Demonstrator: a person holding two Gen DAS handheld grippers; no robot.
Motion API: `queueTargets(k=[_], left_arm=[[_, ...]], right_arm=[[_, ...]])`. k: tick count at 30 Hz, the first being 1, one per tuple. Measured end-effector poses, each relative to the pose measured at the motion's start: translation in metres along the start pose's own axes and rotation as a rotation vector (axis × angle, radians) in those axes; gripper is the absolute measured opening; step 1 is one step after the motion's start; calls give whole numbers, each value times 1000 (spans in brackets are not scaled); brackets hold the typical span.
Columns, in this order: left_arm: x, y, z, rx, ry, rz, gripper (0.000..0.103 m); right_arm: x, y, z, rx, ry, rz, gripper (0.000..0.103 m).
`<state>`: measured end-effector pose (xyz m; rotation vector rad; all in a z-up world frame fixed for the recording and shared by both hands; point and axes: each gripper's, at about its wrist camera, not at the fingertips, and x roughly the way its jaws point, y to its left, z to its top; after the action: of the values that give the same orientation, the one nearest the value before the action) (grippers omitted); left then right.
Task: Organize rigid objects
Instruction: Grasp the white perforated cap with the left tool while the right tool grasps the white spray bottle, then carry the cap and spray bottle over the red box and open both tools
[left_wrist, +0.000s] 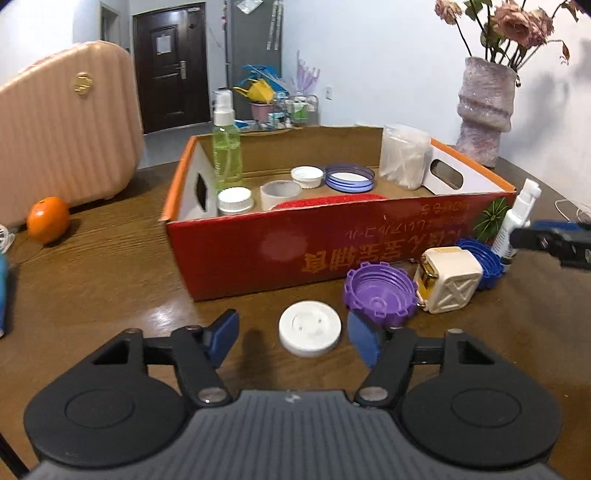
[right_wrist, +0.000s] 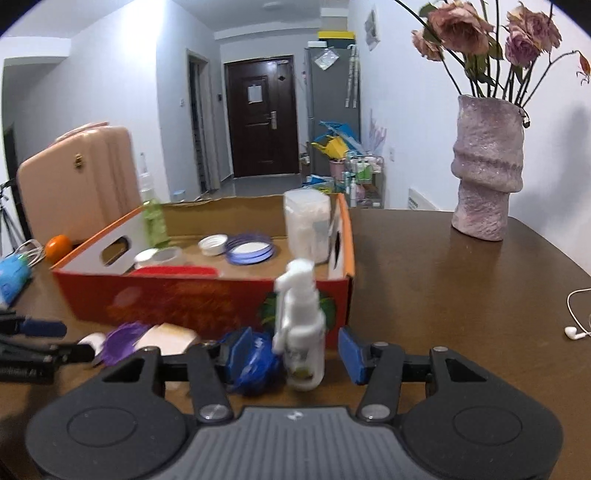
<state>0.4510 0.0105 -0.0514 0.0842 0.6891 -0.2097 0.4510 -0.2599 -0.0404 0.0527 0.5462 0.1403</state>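
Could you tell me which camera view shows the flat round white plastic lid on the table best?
The left wrist view: the flat round white plastic lid lies whole and sharp there. In the right wrist view only a blurred white sliver shows.

spray bottles: 2 (green (left_wrist: 226, 147), white (left_wrist: 517, 218)) | loose lids on table: 3 (white (left_wrist: 309, 328), purple (left_wrist: 380, 293), blue (left_wrist: 480, 258)) | oranges: 1 (left_wrist: 48, 219) | vases: 1 (left_wrist: 484, 110)

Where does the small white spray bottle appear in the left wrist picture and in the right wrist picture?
Left wrist view: the small white spray bottle stands at the far right, by the red box's right corner.
Right wrist view: the small white spray bottle stands low in the centre, between the open fingers of the right claw, untouched.
Shared landmark: the red box.
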Motion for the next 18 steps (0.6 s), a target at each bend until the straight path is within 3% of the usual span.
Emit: queueTargets(k=[1, 2, 4, 5, 9, 11, 18], left_arm=[[5, 1, 0, 3, 1, -8, 55], [8, 0, 0, 6, 5, -19, 43], [12, -2, -2, 17, -5, -24, 40], [12, -5, -3, 36, -11, -18, 40], [6, -12, -3, 77, 3, -16, 40], [-8, -16, -5, 100, -27, 9, 40], [-100, -17, -30, -23, -137, 21, 40]], right_arm=[[5, -2, 1, 10, -1, -8, 51], [8, -4, 1, 14, -4, -11, 48], [12, -5, 0, 20, -11, -17, 30], [13, -5, 0, 16, -11, -17, 27], [9, -6, -1, 9, -16, -6, 26], [-1, -5, 0, -5, -32, -8, 26], [-77, 0, -17, 0, -111, 24, 26]])
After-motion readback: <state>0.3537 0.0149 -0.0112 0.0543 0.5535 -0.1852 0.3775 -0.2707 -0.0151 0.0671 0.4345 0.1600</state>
